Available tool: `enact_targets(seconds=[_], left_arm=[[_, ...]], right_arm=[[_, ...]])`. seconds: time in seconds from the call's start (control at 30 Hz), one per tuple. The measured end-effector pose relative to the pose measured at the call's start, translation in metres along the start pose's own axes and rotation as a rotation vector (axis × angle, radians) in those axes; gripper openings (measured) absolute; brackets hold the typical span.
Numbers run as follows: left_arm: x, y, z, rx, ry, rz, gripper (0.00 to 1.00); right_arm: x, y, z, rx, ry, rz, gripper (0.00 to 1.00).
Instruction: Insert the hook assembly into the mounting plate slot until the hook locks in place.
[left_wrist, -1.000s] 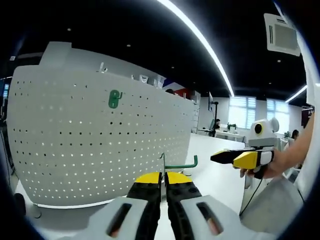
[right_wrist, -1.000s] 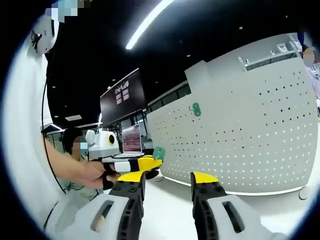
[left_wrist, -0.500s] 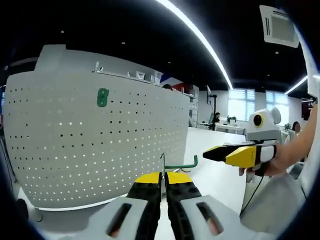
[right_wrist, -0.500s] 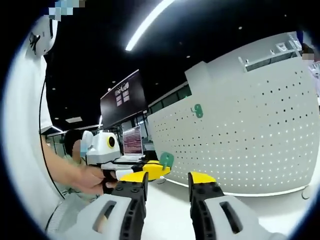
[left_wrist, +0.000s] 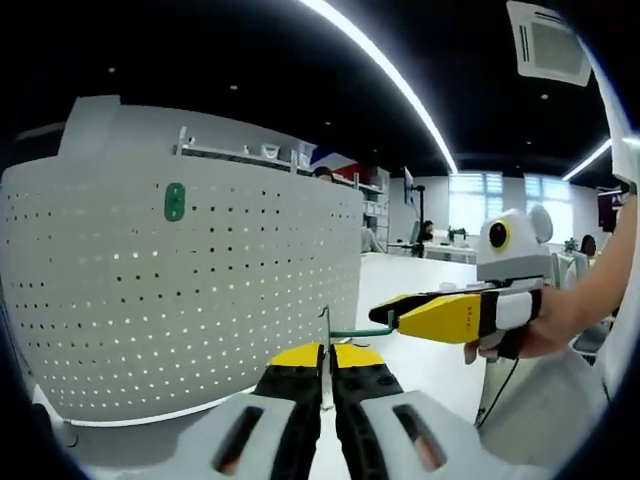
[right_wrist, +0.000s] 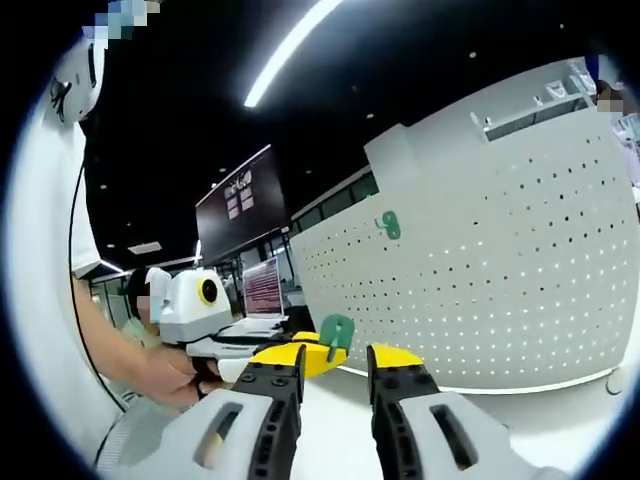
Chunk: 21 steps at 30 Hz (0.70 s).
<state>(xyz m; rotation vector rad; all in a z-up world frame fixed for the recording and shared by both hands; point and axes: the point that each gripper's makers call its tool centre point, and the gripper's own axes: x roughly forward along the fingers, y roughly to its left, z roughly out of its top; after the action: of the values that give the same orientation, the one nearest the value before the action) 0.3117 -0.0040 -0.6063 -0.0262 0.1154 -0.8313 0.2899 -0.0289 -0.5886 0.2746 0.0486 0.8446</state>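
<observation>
Fingers of the left gripper (left_wrist: 327, 372) were clenched on the hook assembly (left_wrist: 345, 331), a thin green wire piece whose upright stem rose from between the yellow tips while its arm ran out toward 3 o'clock and ended in a small upturned tip. It looked light and stiff, a bent metal rod with a smooth coating, so it was likely to twist in a narrow pinch unless held low on the stem, close to the bend. Just beyond it, at 3 o'clock in the left gripper view, the right gripper (left_wrist: 400, 304) reached in with its tips next to the hook's arm. In the right gripper view those fingers (right_wrist: 268, 371) were released, apart, with the green flat end of the hook (right_wrist: 336, 333) showing above the gap. Farther off stood the mounting plate (left_wrist: 200, 290), a white perforated board rising from the table (left_wrist: 430, 345), rigid and unlikely to give. A second green hook plate (left_wrist: 175, 201) already sat high on it at 11 o'clock.
</observation>
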Motion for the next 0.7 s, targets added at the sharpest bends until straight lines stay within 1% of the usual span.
enact_targets(seconds=[0.1, 0.37, 0.43, 0.7], left_arm=[[0.0, -0.006, 0.003, 0.017, -0.015, -0.002, 0.02], [0.003, -0.014, 0.003, 0.025, -0.014, -0.01, 0.02], [0.003, -0.019, 0.005, 0.027, -0.017, -0.021, 0.02], [0.003, -0.025, 0.005, 0.044, -0.024, -0.028, 0.01]], right_arm=[[0.0, 0.003, 0.002, -0.007, 0.0, -0.001, 0.21], [0.002, 0.004, 0.001, 0.009, -0.005, 0.003, 0.18], [0.001, 0.004, 0.0, -0.005, 0.003, -0.002, 0.15], [0.002, 0.007, 0.002, 0.019, -0.012, -0.006, 0.08]])
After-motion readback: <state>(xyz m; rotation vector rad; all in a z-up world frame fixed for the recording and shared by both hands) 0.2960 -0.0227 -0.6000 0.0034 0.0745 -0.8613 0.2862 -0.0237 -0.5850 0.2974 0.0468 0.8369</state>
